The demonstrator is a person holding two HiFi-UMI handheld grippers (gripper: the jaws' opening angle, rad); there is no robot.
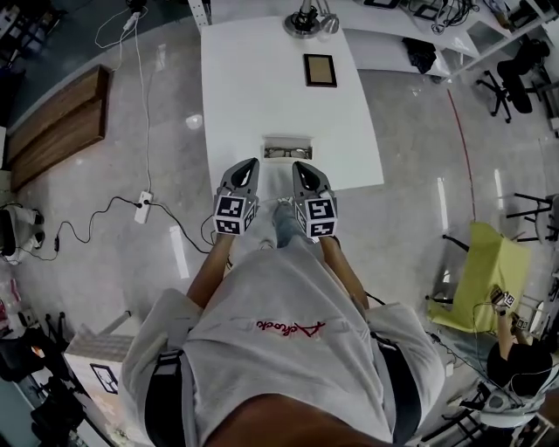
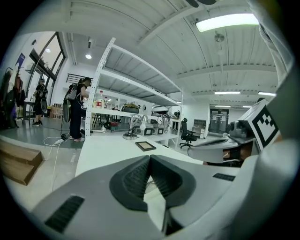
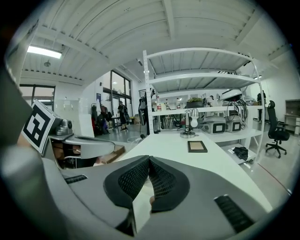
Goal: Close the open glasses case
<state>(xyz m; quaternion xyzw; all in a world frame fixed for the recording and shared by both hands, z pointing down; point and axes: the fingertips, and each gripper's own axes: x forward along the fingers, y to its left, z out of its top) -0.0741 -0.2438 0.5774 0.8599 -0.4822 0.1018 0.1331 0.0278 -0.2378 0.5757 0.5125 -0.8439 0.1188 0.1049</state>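
Glasses case [image 1: 287,150]: is lying open on the white table [image 1: 236,87], close to the table's near edge, at 12 o'clock from the two grippers and apart from both.
Left gripper [image 1: 252,164]: is hovering with its tips over the table's near edge, at 7 o'clock of the case. Its jaws are meeting tip to tip, closed, with nothing gripped between them.
Right gripper [image 1: 298,166]: is hovering at 5 o'clock of the case, near the left gripper. Its jaws are likewise pressing tip to tip, closed and gripping nothing.
Person [image 1: 288,349]: is standing at the table's near end, at 6 o'clock of the case, holding one gripper in each hand.
Picture frame [image 1: 320,70]: is lying flat on the table at 1 o'clock of the case, well apart from it.
Desk lamp [image 1: 306,19]: is standing at the table's far end, at 12 o'clock of the case.
Power strip [image 1: 143,207]: is lying on the floor at 8 o'clock of the table, its cable trailing away.
Wooden boards [image 1: 57,122]: are lying on the floor at 9 o'clock of the table.
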